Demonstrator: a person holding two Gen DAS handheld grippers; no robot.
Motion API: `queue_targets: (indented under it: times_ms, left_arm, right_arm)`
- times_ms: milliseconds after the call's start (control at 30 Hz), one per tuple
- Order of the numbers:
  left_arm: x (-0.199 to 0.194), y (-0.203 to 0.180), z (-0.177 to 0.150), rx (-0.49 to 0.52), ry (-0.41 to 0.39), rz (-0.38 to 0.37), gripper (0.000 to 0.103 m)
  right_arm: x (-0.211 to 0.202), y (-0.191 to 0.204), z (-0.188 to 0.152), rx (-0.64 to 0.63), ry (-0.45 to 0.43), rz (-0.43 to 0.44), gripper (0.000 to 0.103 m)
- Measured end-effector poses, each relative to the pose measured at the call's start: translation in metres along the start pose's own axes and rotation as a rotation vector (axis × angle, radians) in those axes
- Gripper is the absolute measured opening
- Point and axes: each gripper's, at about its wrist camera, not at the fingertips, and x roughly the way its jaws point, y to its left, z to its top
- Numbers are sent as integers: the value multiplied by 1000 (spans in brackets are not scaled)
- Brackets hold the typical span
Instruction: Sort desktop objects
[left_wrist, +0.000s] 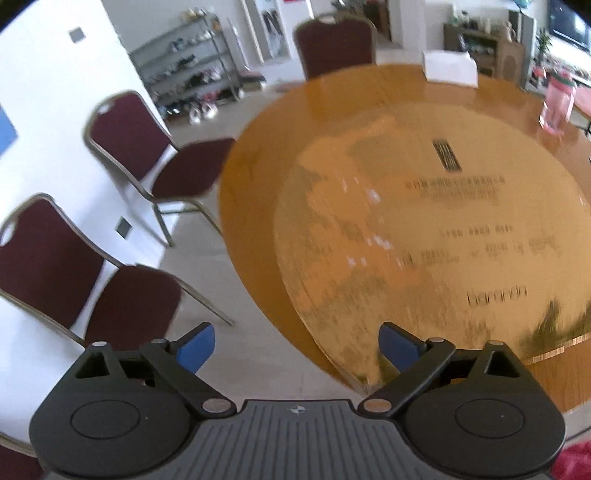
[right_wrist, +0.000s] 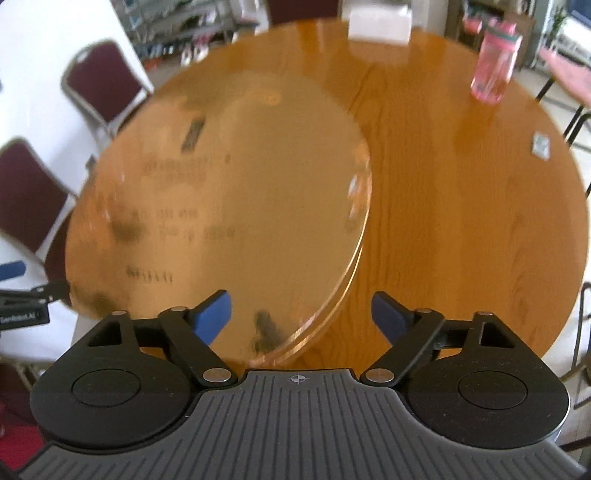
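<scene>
Left wrist view: left tool (left_wrist: 296, 345) held over the near left edge of the round wooden worktop (left_wrist: 373, 96); its blue-padded fingers (left_wrist: 195, 347) stand wide apart with nothing between them
Right wrist view: right tool (right_wrist: 301, 314) held over the near edge of the same worktop (right_wrist: 461, 221); fingers (right_wrist: 212, 314) spread apart, gripping nothing
Gold board: large round gold board (left_wrist: 424, 240) lies flat on the worktop, straight ahead of the left tool and reaching to its right fingertip; dark printed lettering across it, too blurred to read in full; from the right tool the board (right_wrist: 229, 184) sits ahead and to the left, its layered rim running down between the two fingers
Pink bottle: pink bottle (right_wrist: 495, 62) stands upright far ahead and to the right of the right tool; also seen far right of the left tool (left_wrist: 557, 103)
White box: white box (right_wrist: 380, 22) at the far edge of the worktop, ahead of both tools (left_wrist: 450, 66)
Small card: small card (right_wrist: 540, 144) lies flat near the right rim, well apart from the bottle
Chairs: maroon chairs (left_wrist: 140, 147) stand on the floor to the left of the left tool; another chair (left_wrist: 334, 44) beyond the far edge
Shelving: metal rack (left_wrist: 192, 70) of blurred items against the far wall
</scene>
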Motion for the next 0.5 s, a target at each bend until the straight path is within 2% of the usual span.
queue_targets:
  times_ms: [100,167,200,233,300,333,500]
  left_arm:
    - [-7,-6,8,3,-25,-9,100]
    - [-4,-14,9,28,-26,-19,102]
    - [-1,-20,8,44,-17,-18,102]
    - [4,-24,6,60,-1,-17,102]
    - [13,-33,1,89,43,-26,102]
    - [17,-36,-2,100,63,-30,102]
    - [26,-39,-11,109,121,-44,102]
  right_arm:
    - [-21,6,6,-3,-88,2,90]
    - [-25,18,6,-38,-113,13,90]
    - [-25,24,6,-59,-117,15,86]
    - [-23,29,4,-90,-106,12,80]
    - [-14,41,-6,-165,-62,31,37]
    - [-10,46,-12,-193,-37,40,33]
    - [8,55,-28,-219,70,-5,36]
